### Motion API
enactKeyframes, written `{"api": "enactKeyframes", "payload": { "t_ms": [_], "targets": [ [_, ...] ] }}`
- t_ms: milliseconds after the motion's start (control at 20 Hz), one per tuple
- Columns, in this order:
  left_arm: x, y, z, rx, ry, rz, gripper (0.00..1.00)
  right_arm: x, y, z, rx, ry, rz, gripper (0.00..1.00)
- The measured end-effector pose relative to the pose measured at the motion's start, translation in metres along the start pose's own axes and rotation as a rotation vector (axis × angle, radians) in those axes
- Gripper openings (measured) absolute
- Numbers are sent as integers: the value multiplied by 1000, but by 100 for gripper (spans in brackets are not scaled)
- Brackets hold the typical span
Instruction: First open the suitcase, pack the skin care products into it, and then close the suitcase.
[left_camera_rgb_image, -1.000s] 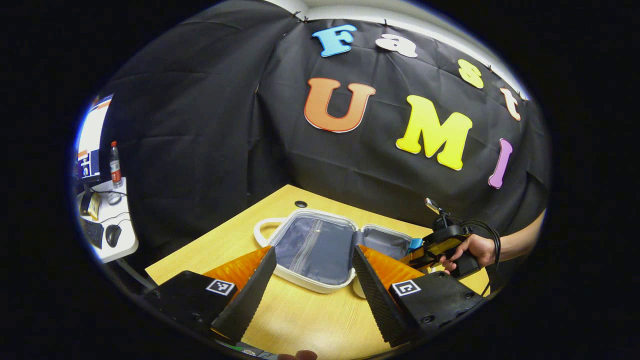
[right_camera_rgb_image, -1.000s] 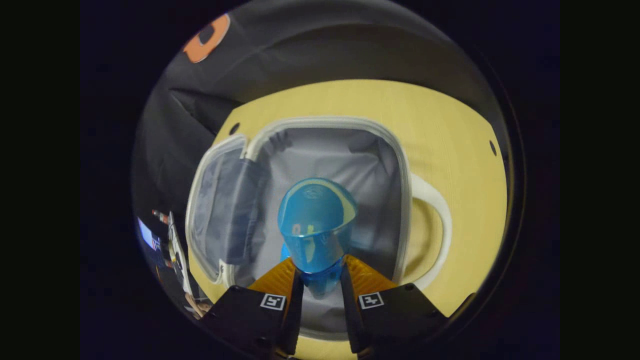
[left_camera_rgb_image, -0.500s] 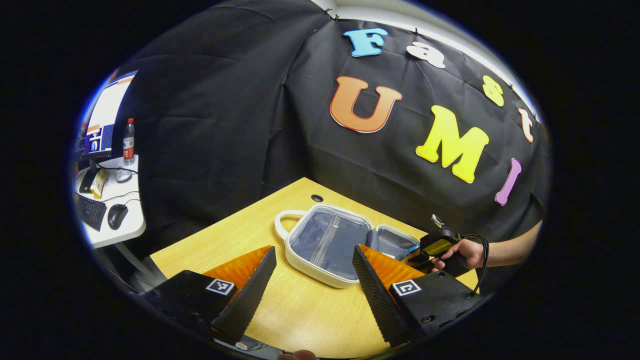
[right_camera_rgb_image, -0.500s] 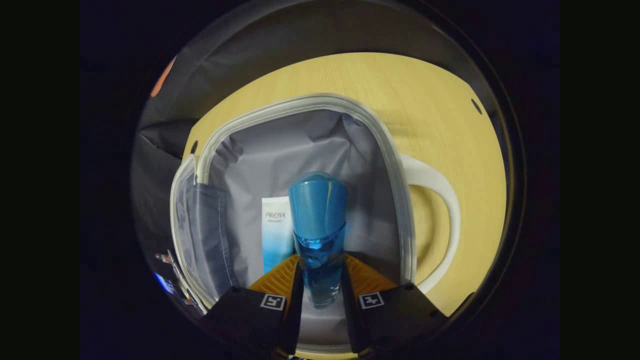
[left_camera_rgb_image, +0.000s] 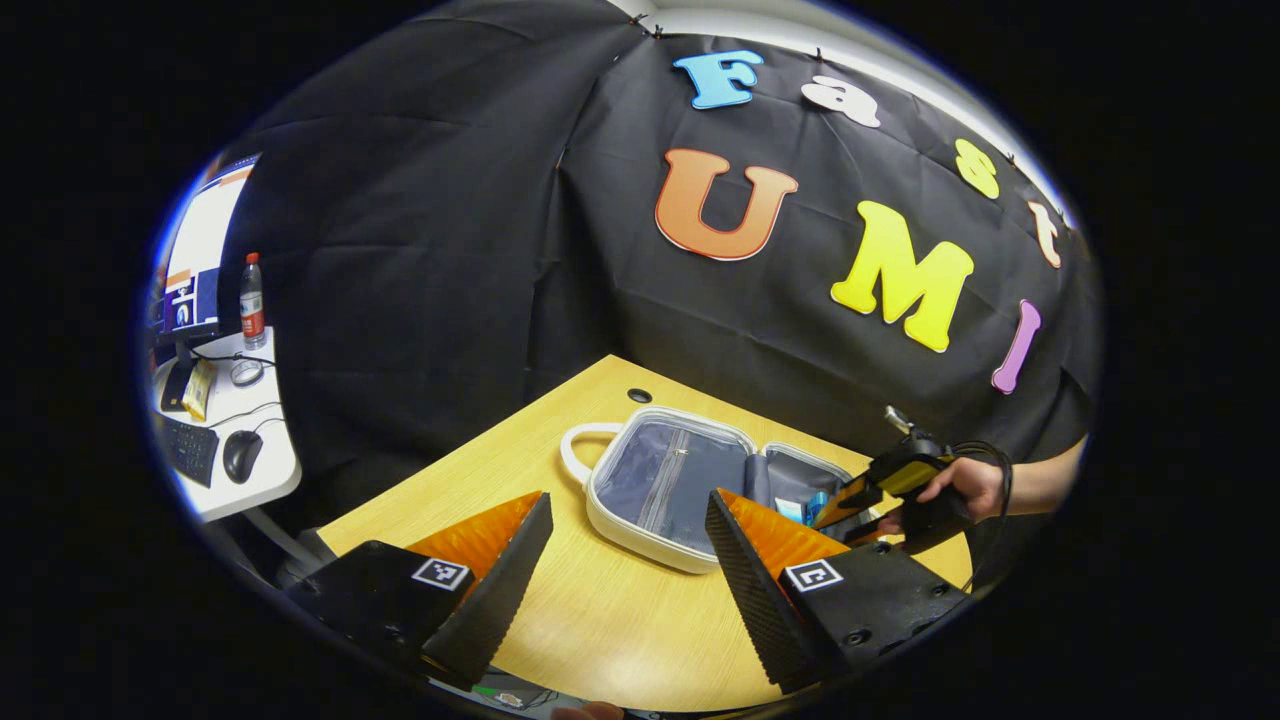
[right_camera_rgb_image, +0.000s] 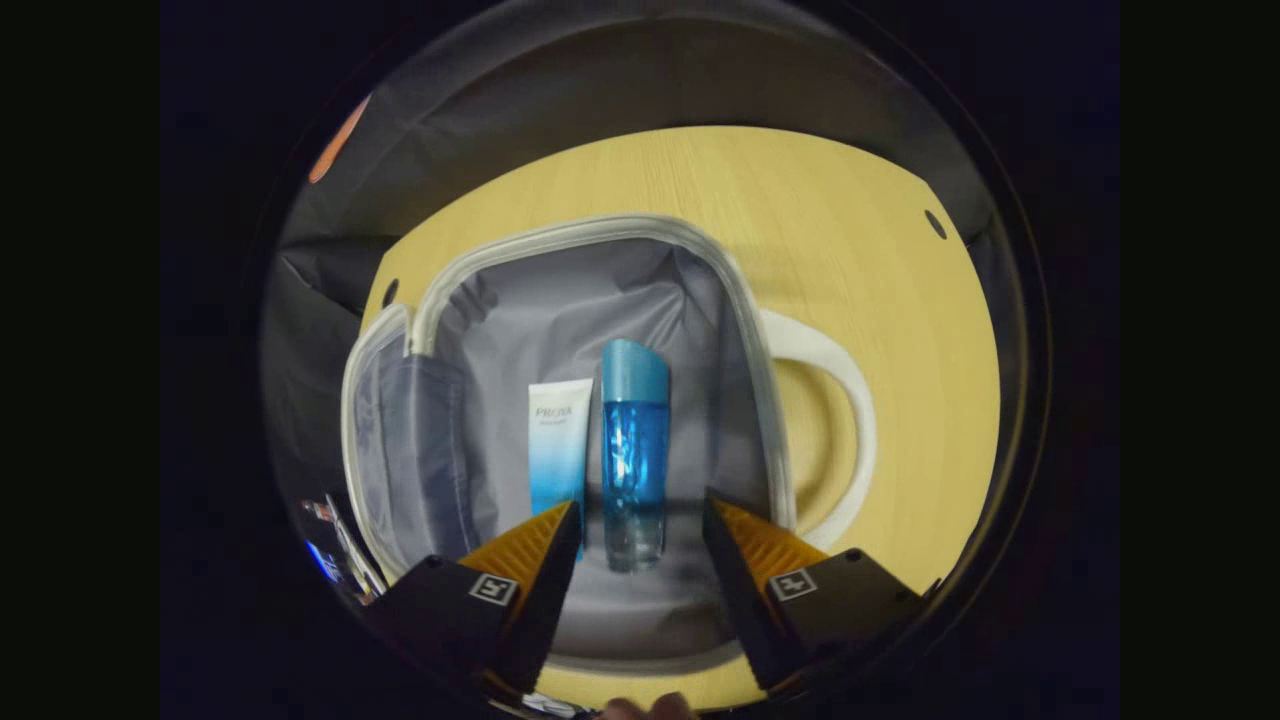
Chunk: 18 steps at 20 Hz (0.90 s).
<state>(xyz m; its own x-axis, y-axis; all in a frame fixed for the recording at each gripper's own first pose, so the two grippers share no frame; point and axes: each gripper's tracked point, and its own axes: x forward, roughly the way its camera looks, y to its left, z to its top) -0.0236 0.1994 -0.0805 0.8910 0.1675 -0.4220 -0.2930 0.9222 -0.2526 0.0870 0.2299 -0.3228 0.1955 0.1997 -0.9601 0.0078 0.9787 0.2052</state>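
A white suitcase (right_camera_rgb_image: 600, 233) with grey lining lies open on the wooden table (right_camera_rgb_image: 850, 230), lid (right_camera_rgb_image: 400, 440) folded to the left in the right gripper view. Inside lie a blue bottle (right_camera_rgb_image: 633, 450) and a white-and-blue tube (right_camera_rgb_image: 558, 440), side by side. My right gripper (right_camera_rgb_image: 640, 520) hovers open just above the bottle's base, touching nothing. In the left gripper view the suitcase (left_camera_rgb_image: 640, 525) sits past my open left gripper (left_camera_rgb_image: 628, 525), which holds nothing. There a hand holds the right gripper (left_camera_rgb_image: 865, 500) over the suitcase's far half.
The suitcase's white handle (right_camera_rgb_image: 850, 430) loops out over the table on the right. A side desk (left_camera_rgb_image: 270, 470) with a keyboard, a mouse (left_camera_rgb_image: 240, 455), a water bottle (left_camera_rgb_image: 251, 300) and a monitor stands at the far left. A cable hole (left_camera_rgb_image: 639, 396) marks the table's back edge.
My right gripper opened and let go of the blue bottle, which now lies flat beside the tube; the gripper has drawn back a little. The left gripper view shifted only slightly.
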Motion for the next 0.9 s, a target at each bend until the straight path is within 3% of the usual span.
{"api": "enactKeyframes", "payload": {
  "t_ms": [100,250,350,500,550,600,800,900],
  "targets": [
    [10,8,5,35,-16,8,99,-33,-9,-8,-54,-82,15,80],
    [37,27,6,96,-8,34,98,-93,-9,-25,-122,-196,105,81],
    [58,32,7,107,0,1,98,-131,-13,-29,-203,-295,151,77],
    [101,48,3,70,16,-57,98,-183,-19,-33,-312,-428,209,81],
    [116,55,4,48,11,-66,99,-197,-21,-34,-333,-458,220,77],
    [133,64,1,26,15,-67,99,-207,-22,-35,-349,-483,232,82],
    [181,79,-4,-101,7,-109,98,-248,-38,-37,-446,-591,188,82],
    [205,84,-27,-159,83,-118,96,-248,-43,-39,-494,-609,138,82]
  ]
}}
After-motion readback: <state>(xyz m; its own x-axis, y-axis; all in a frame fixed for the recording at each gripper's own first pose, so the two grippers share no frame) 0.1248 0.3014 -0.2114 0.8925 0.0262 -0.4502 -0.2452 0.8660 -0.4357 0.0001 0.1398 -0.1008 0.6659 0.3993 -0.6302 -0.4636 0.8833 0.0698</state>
